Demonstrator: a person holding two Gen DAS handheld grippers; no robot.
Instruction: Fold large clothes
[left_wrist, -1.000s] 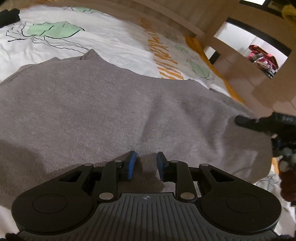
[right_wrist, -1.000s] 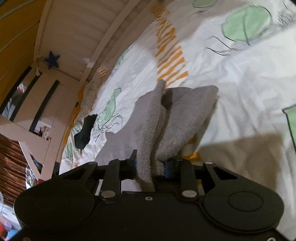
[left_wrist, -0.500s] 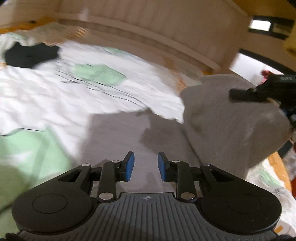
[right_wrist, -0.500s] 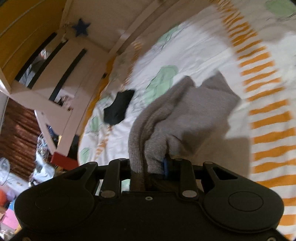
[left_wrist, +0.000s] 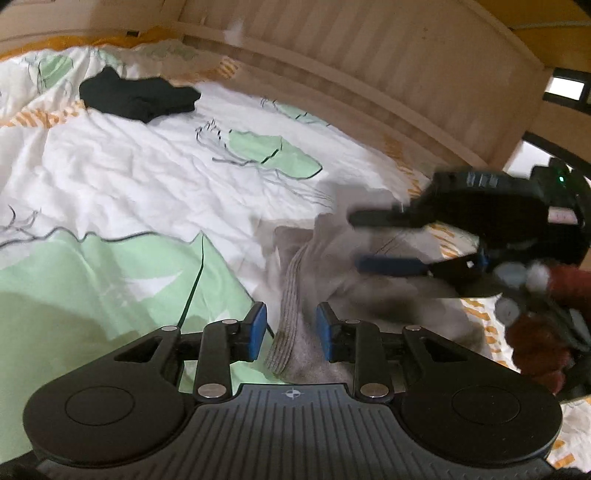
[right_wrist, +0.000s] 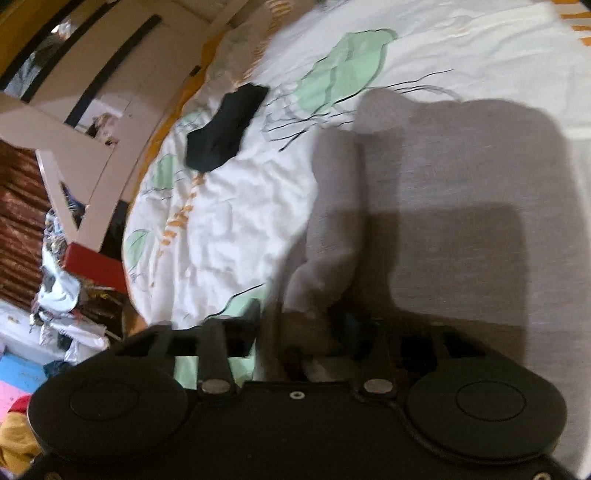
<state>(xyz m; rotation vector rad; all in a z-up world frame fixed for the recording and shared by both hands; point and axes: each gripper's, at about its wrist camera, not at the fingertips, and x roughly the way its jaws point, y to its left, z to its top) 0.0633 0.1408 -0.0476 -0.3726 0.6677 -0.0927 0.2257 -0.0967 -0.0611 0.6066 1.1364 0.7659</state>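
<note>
Fold just laid: the right hand-held gripper (left_wrist: 356, 242) has just been opening, freeing the grey sweater (right_wrist: 461, 206); the left hand-held gripper (left_wrist: 289, 328) stands open around its ribbed hem. Next, smoothing.

Leaf-print bedspread (left_wrist: 110, 177), slatted headboard (left_wrist: 369, 55)

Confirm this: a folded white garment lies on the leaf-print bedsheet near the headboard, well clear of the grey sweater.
Wrong in one respect: the garment is black, not white, as the left wrist view shows. It does lie on the leaf-print bedsheet near the headboard, well clear of the grey sweater.
</note>
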